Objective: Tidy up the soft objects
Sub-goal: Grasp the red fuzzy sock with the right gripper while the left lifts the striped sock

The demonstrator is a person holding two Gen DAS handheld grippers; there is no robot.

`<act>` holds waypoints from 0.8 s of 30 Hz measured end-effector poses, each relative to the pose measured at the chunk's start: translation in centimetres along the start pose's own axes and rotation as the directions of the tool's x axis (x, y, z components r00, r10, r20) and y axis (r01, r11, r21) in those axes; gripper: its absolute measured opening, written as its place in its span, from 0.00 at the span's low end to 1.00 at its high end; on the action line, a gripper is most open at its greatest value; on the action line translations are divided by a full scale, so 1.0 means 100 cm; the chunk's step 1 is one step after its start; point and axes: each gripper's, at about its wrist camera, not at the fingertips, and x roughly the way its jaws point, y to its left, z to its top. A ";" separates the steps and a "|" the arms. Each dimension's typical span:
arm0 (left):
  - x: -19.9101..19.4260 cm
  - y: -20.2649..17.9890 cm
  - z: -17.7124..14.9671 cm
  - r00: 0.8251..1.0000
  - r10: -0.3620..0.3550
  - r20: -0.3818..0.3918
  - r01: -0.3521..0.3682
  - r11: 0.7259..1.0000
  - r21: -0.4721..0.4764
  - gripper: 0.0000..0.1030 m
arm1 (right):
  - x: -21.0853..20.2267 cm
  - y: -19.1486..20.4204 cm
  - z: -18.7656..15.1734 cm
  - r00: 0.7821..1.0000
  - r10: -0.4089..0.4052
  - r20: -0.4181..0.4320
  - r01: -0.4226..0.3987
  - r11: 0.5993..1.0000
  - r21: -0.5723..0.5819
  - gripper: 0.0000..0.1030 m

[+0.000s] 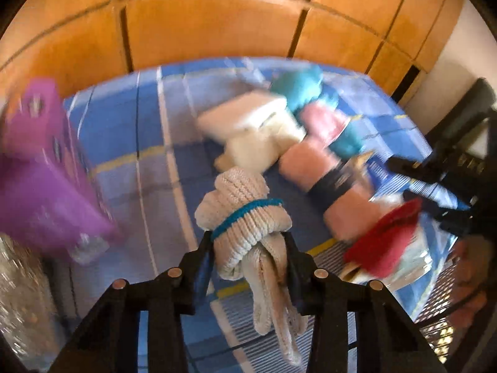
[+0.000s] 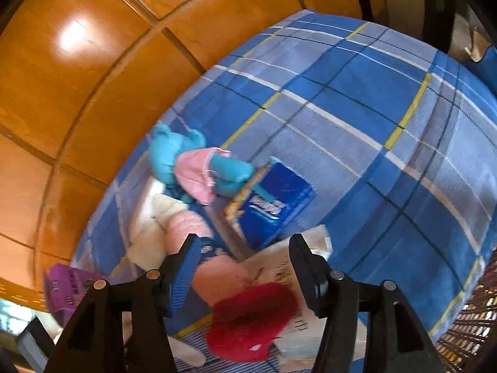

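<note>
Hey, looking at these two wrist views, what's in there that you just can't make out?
- Purple plastic bin, left wrist view: motion-blurred and cut by the left edge; contents unseen.
- Red fuzzy cloth, right wrist view: blurred, what it is stays unclear; it lies under the open right hand-held gripper.
- Blue printed packet, right wrist view: lettering unreadable.
- Beige knitted bundle with teal band, left wrist view: lower end hidden behind the left hand-held gripper clamping it.

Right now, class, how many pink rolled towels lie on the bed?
1: the pink rolled towel, wrapped in a dark band, lies between the white bundle and the red cloth. Others may be hidden underneath.
</note>
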 end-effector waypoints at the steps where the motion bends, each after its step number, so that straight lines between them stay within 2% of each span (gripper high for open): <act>1: -0.005 -0.001 0.006 1.000 0.000 0.016 0.000 1.000 0.004 0.41 | 0.001 0.000 -0.001 1.000 0.018 -0.010 -0.018 1.000 -0.001 0.58; 5: -0.019 0.002 0.043 0.998 -0.012 0.059 0.013 1.000 -0.016 0.41 | 0.009 0.004 -0.004 0.996 0.058 -0.062 -0.058 0.998 0.000 0.58; 11: -0.042 0.012 0.092 0.990 0.017 0.140 -0.010 0.999 -0.047 0.41 | -0.003 0.003 -0.008 0.996 0.026 -0.080 -0.026 1.000 -0.006 0.58; 15: -0.060 0.032 0.125 0.980 0.059 0.192 -0.044 0.996 -0.083 0.41 | -0.012 0.003 -0.017 0.995 -0.033 -0.095 0.029 0.999 -0.040 0.58; 18: -0.072 0.051 0.142 0.969 0.097 0.226 -0.070 0.990 -0.122 0.41 | -0.016 0.006 -0.024 0.994 -0.041 -0.099 0.036 0.998 -0.058 0.58; 24: -0.103 0.103 0.162 0.941 0.201 0.273 -0.151 0.970 -0.193 0.41 | -0.004 0.026 -0.033 0.984 -0.127 -0.126 0.099 0.974 -0.204 0.58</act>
